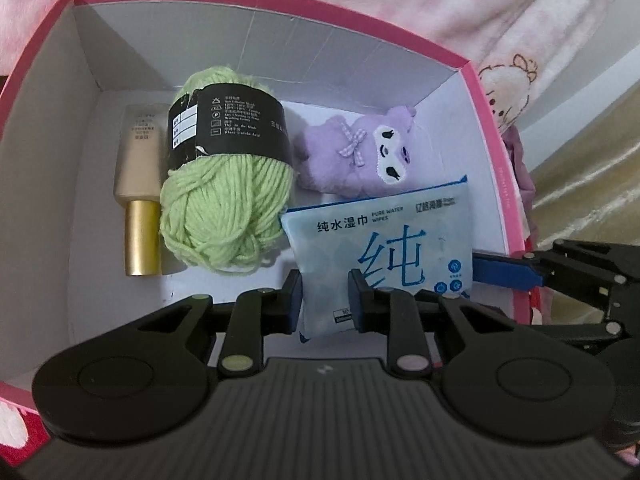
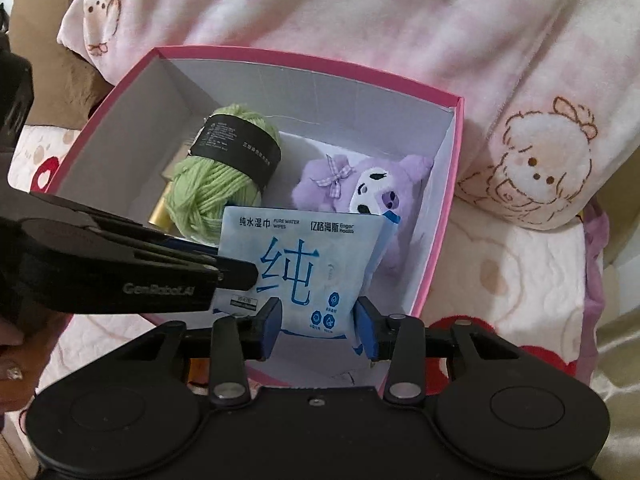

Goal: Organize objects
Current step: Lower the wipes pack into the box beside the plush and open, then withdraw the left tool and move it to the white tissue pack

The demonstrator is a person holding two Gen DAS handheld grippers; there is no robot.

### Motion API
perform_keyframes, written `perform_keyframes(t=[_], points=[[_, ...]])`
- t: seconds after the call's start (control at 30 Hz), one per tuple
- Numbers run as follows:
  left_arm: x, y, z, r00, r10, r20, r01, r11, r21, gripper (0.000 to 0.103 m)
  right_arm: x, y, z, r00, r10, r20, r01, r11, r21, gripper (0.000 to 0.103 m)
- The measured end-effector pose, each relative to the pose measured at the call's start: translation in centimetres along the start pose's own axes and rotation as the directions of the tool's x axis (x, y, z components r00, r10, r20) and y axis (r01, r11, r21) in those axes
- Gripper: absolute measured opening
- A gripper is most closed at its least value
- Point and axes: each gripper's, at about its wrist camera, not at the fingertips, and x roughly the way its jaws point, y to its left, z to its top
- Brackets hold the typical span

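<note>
A pink box (image 1: 492,148) (image 2: 444,236) with white inside holds a green yarn ball (image 1: 224,184) (image 2: 216,184), a purple plush toy (image 1: 360,156) (image 2: 360,184), and a beige bottle with a gold cap (image 1: 140,184). A light blue wet wipes pack (image 1: 384,256) (image 2: 304,268) stands upright near the box's front. My left gripper (image 1: 325,304) is shut on the pack's left edge. My right gripper (image 2: 318,326) straddles the pack's bottom with its fingers close to both sides; contact is unclear.
The box sits on a pink and white blanket (image 2: 400,12) printed with cartoon sheep. A folded roll of the blanket (image 2: 532,168) lies right of the box. A brown surface (image 2: 44,28) shows at the far left.
</note>
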Motion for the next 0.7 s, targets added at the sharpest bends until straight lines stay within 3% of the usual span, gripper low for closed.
perform_keyframes(t=[0.07, 0.17, 0.3, 0.47, 0.7], points=[[-0.1, 0.2, -0.1, 1.000, 0.018, -0.002, -0.018, 1.000, -0.005, 0.023, -0.1, -0.2, -0.1, 1.000, 0.016, -0.004, -0.016, 1.000, 0.022, 0.047], [-0.3, 0.0, -0.5, 0.998, 0.067, 0.015, -0.067, 0.998, 0.019, 0.023, -0.4, 0.0, -0.4, 0.999, -0.023, 0.027, 0.022, 0.999, 0.030, 0.048], [0.4, 0.2, -0.7, 0.999, 0.037, 0.001, -0.037, 0.999, -0.003, 0.023, -1.4, 0.3, -1.2, 0.994, -0.045, 0.101, 0.043, 0.999, 0.021, 0.048], [0.8, -0.5, -1.0, 0.996, 0.081, 0.023, -0.082, 0.997, 0.018, 0.023, -2.3, 0.1, -2.0, 0.986, -0.018, 0.163, 0.016, 1.000, 0.009, 0.049], [-2.9, -2.2, -1.8, 0.994, 0.103, 0.042, -0.106, 0.992, 0.066, 0.043, -5.8, 0.4, -3.5, 0.966, 0.057, 0.252, -0.067, 0.997, 0.033, 0.049]])
